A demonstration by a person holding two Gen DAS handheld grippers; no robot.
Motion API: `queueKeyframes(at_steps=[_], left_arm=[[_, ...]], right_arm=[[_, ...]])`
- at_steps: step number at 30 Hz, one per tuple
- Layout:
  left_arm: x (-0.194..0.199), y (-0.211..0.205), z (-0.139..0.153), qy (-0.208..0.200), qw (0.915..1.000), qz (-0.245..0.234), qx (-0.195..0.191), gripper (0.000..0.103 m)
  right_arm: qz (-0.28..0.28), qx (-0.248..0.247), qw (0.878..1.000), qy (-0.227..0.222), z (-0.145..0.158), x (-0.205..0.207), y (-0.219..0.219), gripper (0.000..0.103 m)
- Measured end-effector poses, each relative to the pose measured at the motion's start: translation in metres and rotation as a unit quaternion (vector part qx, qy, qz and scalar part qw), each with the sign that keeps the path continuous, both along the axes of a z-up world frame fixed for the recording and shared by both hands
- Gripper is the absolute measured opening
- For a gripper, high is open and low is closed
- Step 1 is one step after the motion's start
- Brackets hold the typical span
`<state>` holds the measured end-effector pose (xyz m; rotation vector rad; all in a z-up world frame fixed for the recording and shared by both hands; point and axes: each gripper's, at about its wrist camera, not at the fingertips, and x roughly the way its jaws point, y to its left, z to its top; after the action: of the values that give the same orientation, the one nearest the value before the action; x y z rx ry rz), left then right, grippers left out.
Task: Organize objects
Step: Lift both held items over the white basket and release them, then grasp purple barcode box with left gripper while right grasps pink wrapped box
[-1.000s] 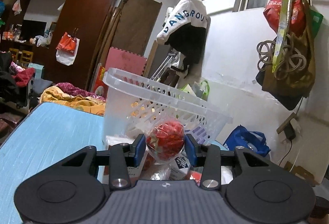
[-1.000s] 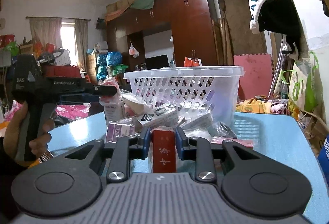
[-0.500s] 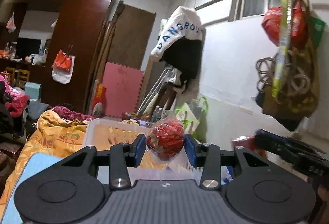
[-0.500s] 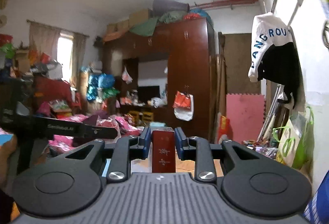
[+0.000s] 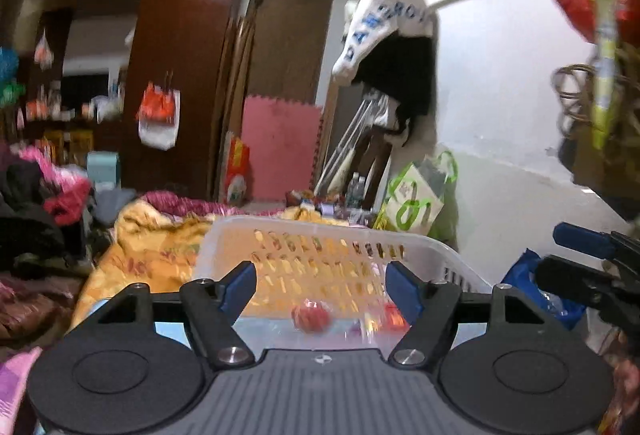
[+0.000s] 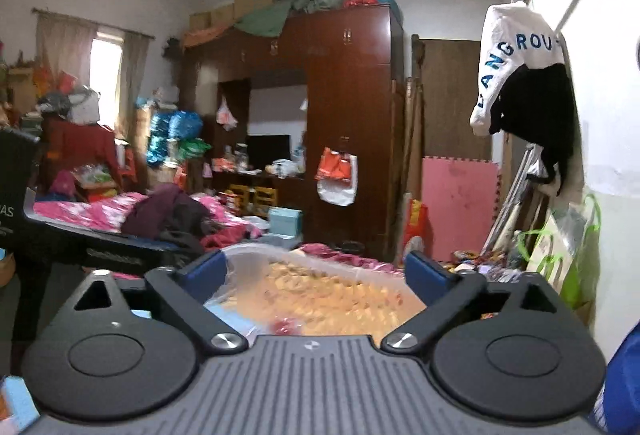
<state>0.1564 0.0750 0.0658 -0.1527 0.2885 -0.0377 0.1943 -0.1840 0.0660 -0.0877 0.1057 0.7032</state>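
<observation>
A white perforated plastic basket [image 5: 420,243] stands below and ahead of both grippers; it also shows in the right wrist view [image 6: 248,251]. My left gripper [image 5: 322,285] is open and empty above the basket. A red wrapped ball [image 5: 311,319] lies blurred inside the basket, beside a red item [image 5: 394,317]. My right gripper [image 6: 316,273] is open and empty over the basket; a blurred red thing [image 6: 286,326] shows low between its fingers. The right gripper's fingers [image 5: 580,237] appear at the right edge of the left wrist view.
A light blue table top [image 5: 168,329] carries the basket. Behind are a bed with an orange blanket [image 5: 152,251], a dark wardrobe [image 6: 348,123], a pink foam mat [image 6: 458,209] and a white wall with hanging bags [image 5: 600,35]. The left gripper's body [image 6: 100,249] is at left.
Both grippers have opened. The red wrapped ball has left the left gripper and the red box has left the right gripper; both grippers sit lower over the basket.
</observation>
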Motion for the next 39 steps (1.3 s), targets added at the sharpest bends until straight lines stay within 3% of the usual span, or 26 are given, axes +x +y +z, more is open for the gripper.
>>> queueKeyframes(at_steps=[2,6,10,14,16,18,23,24,28,30,32,33,39], left_arm=[[-0.041,-0.009,-0.014,-0.025,0.9995,-0.009,0.016,0.091],[-0.099,-0.039,-0.063,-0.034,0.9982,-0.025,0.042,0.091],[-0.116,-0.066,-0.095,-0.016,0.996,-0.036,0.08,0.091],[-0.105,-0.079,-0.107,0.007,0.995,-0.039,0.092,0.091],[-0.104,-0.087,-0.113,0.005,0.9939,-0.018,0.109,0.091],[-0.102,-0.09,-0.115,0.009,0.9932,-0.016,0.115,0.091],[-0.098,-0.095,-0.123,0.018,0.9922,-0.018,0.122,0.091],[-0.099,-0.096,-0.124,0.016,0.992,-0.018,0.124,0.091],[-0.1,-0.099,-0.126,0.012,0.9918,-0.021,0.126,0.091],[-0.101,-0.099,-0.128,0.006,0.9917,-0.019,0.127,0.087],[-0.103,-0.1,-0.129,-0.001,0.9916,-0.016,0.129,0.071],[-0.104,-0.101,-0.13,-0.004,0.9913,-0.015,0.131,0.068],[-0.117,-0.094,-0.126,-0.043,0.9919,-0.013,0.119,0.063]], right_arm=[[0.004,0.012,1.0,0.005,-0.018,-0.022,-0.022,0.103],[-0.03,0.019,0.998,0.047,-0.074,-0.043,-0.054,0.103],[-0.071,0.04,0.992,0.093,-0.111,-0.042,-0.074,0.103],[-0.053,0.011,0.992,0.114,-0.112,-0.03,-0.062,0.098],[-0.058,-0.015,0.991,0.122,-0.114,-0.027,-0.05,0.075],[-0.067,-0.025,0.988,0.135,-0.114,-0.02,-0.046,0.069],[-0.076,-0.041,0.988,0.131,-0.124,-0.031,-0.047,0.068],[-0.079,-0.042,0.988,0.127,-0.125,-0.033,-0.048,0.061],[-0.08,-0.037,0.99,0.11,-0.126,-0.039,-0.052,0.061],[-0.081,-0.034,0.991,0.099,-0.125,-0.042,-0.052,0.061],[-0.08,-0.032,0.992,0.094,-0.125,-0.043,-0.051,0.061],[-0.078,-0.029,0.992,0.094,-0.124,-0.043,-0.052,0.062],[-0.07,-0.014,0.993,0.097,-0.122,-0.04,-0.055,0.062]])
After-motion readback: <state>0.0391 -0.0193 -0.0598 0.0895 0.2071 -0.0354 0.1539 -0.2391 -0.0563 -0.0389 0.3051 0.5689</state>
